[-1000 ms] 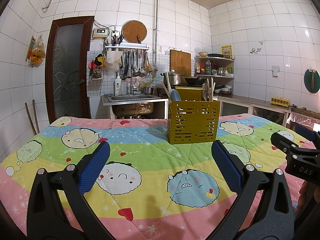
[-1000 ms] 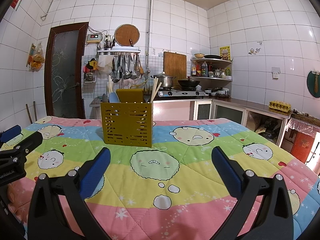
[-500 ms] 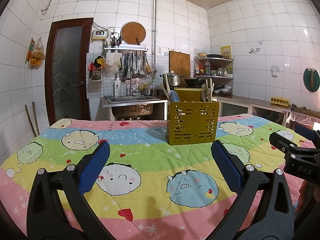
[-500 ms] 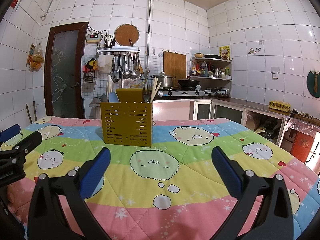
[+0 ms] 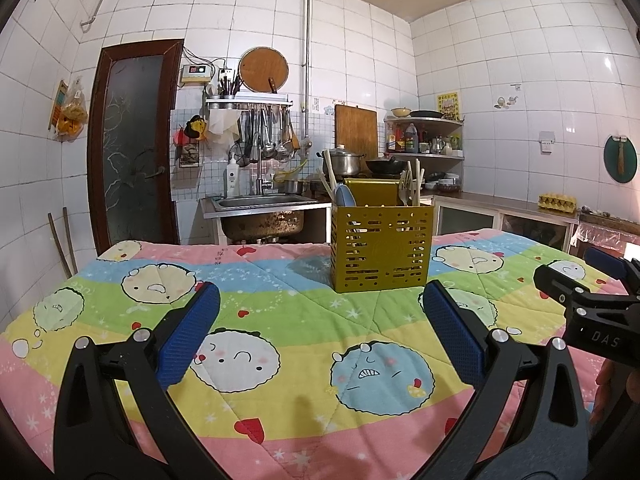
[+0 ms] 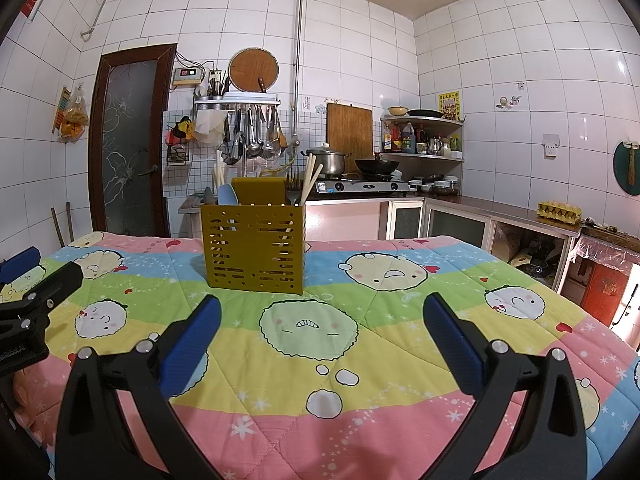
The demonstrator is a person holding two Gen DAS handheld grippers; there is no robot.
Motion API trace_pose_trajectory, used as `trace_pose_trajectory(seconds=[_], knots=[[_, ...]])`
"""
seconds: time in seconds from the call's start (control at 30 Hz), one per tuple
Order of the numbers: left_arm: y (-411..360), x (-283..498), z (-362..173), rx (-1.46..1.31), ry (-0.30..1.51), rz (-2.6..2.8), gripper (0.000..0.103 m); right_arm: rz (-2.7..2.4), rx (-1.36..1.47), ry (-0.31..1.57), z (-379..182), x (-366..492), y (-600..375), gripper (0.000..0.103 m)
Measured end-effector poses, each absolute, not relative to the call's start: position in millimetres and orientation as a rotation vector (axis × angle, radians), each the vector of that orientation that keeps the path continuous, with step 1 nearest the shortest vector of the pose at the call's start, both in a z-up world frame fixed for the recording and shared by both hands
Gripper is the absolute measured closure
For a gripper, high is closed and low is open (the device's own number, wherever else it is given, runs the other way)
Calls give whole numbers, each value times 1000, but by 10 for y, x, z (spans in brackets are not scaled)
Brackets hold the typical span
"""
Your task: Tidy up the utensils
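Note:
A mustard-yellow slotted utensil caddy [image 5: 382,249] [image 6: 254,248] stands upright on the cartoon-print quilt, well ahead of both grippers. Chopsticks [image 6: 311,182], a blue spoon [image 5: 345,196] and forks [image 5: 405,192] stick up out of it. My left gripper [image 5: 320,332] is open over the quilt, nothing between its blue pads. My right gripper [image 6: 322,332] is open too and empty. Each gripper shows at the edge of the other's view: the right one [image 5: 592,304] beside the left, the left one [image 6: 32,292] beside the right.
The quilt-covered table [image 5: 280,312] fills the foreground. Behind it stand a steel sink [image 5: 260,204], a rack of hanging ladles [image 5: 264,140], a gas stove with a wok [image 6: 376,166] and pot, corner shelves, and a counter with an egg tray [image 6: 558,212]. A dark door [image 5: 132,144] is at left.
The left wrist view has drifted slightly; the caddy sits a touch lower and nearer centre. Both grippers stay open and empty.

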State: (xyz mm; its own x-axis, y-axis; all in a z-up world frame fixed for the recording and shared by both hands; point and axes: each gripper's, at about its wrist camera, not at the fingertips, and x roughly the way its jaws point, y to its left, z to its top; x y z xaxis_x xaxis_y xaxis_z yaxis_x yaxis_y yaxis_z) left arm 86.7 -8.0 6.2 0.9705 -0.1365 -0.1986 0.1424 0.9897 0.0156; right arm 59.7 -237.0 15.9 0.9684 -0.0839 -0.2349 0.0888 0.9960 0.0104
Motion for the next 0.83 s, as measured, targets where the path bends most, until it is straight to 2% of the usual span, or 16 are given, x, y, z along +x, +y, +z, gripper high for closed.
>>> trace_pose_trajectory(seconds=[0.83], knots=[[-93, 859, 53, 26, 196, -146, 5, -87, 21, 237, 163, 595, -2371, 4]])
